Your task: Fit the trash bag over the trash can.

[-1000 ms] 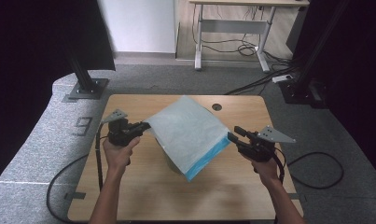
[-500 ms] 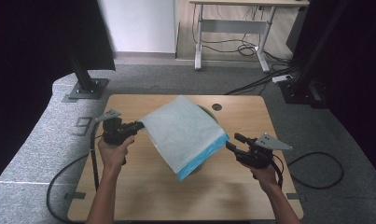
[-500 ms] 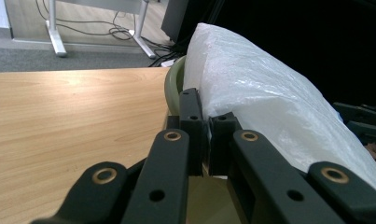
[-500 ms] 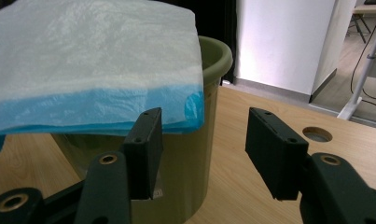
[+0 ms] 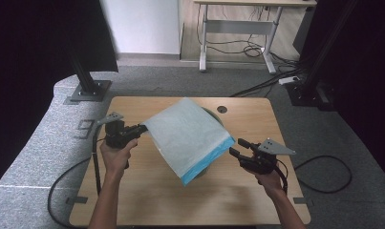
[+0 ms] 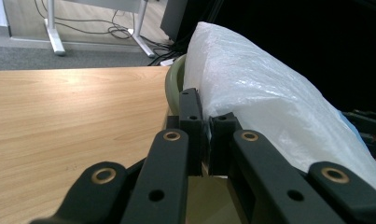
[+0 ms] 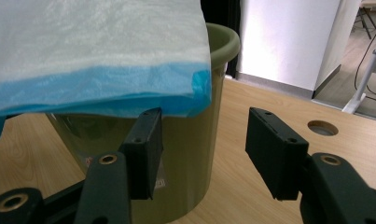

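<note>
Fingers [image 7: 202,154] apart, green bin [image 7: 195,154] beyond

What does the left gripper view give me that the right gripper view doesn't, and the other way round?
Left gripper view alone: the left gripper shut on the edge of the bag, and the bag's white crinkled side. Right gripper view alone: the right gripper open with nothing between its jaws, the bag's blue band hanging just above them, the green bin's wall, and a round hole in the tabletop. Both: the bag draped over the bin's rim, and the wooden table.
</note>
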